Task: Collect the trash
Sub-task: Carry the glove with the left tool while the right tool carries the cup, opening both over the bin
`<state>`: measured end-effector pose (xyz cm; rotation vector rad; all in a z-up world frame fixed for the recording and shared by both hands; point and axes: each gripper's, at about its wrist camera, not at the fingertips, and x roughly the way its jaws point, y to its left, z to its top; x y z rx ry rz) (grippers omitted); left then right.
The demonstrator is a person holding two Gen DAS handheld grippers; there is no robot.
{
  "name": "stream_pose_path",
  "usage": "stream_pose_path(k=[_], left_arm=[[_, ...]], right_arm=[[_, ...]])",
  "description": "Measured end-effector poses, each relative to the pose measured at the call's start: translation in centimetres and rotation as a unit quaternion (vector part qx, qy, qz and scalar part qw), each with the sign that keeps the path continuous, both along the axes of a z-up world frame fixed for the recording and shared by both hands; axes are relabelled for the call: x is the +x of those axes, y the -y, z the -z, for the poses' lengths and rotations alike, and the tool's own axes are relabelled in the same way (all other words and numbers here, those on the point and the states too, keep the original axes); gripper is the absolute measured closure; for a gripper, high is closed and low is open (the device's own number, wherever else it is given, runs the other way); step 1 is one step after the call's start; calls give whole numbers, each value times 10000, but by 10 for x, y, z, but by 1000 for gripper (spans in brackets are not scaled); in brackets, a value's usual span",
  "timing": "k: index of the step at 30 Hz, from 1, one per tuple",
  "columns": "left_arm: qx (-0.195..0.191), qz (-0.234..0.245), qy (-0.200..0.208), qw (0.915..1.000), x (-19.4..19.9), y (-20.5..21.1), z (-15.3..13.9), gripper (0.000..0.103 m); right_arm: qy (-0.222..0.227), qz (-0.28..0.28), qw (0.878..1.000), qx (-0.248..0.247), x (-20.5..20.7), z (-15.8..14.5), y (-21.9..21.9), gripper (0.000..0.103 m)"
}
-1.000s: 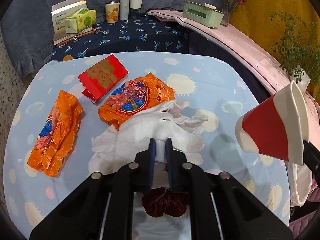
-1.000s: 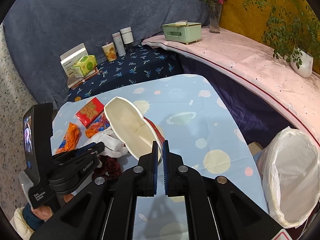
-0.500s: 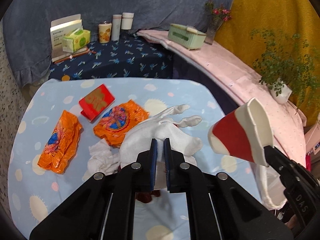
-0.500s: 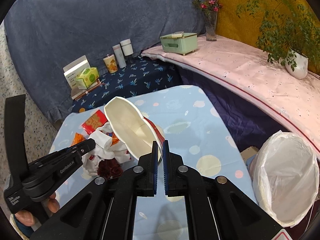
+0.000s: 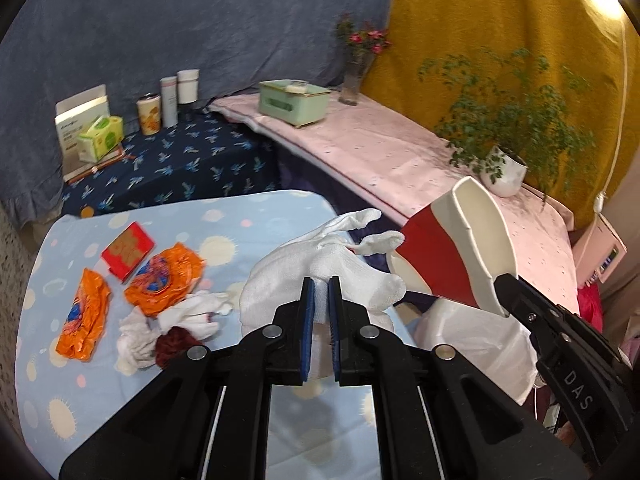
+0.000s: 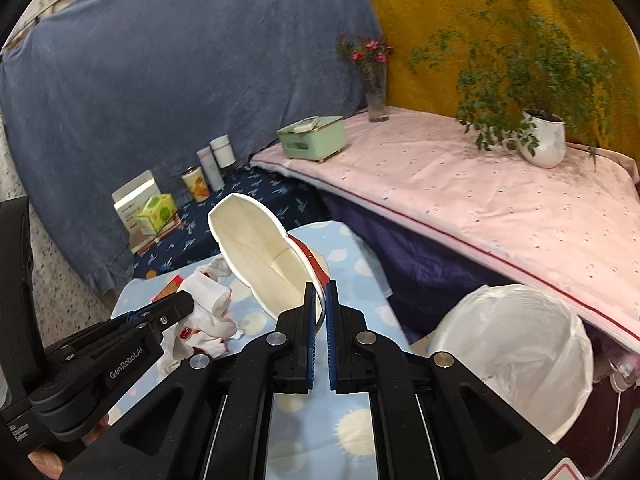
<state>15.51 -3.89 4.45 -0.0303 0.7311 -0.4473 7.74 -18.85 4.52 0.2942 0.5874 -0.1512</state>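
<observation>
My left gripper [image 5: 321, 284] is shut on a white glove [image 5: 320, 264] and holds it in the air above the table's right edge. My right gripper [image 6: 320, 292] is shut on the rim of a squashed red and white paper cup [image 6: 264, 256], also in the air; the cup shows in the left wrist view [image 5: 456, 256]. A white-lined trash bin [image 6: 516, 352] stands on the floor right of the table, below both loads. On the light blue tablecloth [image 5: 60, 392] lie two orange wrappers [image 5: 82, 316] [image 5: 164, 280], a red packet [image 5: 127, 251], crumpled white tissue [image 5: 140, 340] and a dark red scrunchie [image 5: 174, 346].
A pink-covered ledge [image 6: 460, 184] runs behind the bin with a green box [image 6: 312, 138], a flower vase [image 6: 376, 92] and a potted plant [image 6: 540, 140]. A dark blue bench [image 5: 172, 168] behind the table holds boxes and cans.
Both grippers have risen and swung right towards the bin, the left carrying the glove off the table, the right carrying the cup. The tissue and scrunchie stayed on the cloth.
</observation>
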Motion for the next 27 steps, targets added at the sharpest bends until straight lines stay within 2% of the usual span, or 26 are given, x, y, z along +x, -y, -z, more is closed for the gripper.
stream_pose_path(k=[11, 27], left_arm=[[140, 757, 116, 9970, -35, 81, -8, 96], [329, 1624, -14, 9862, -69, 168, 7, 96]], right_arm=[[94, 651, 9978, 98, -40, -2, 63, 98], [-63, 1410, 9894, 347, -88, 25, 137, 98]])
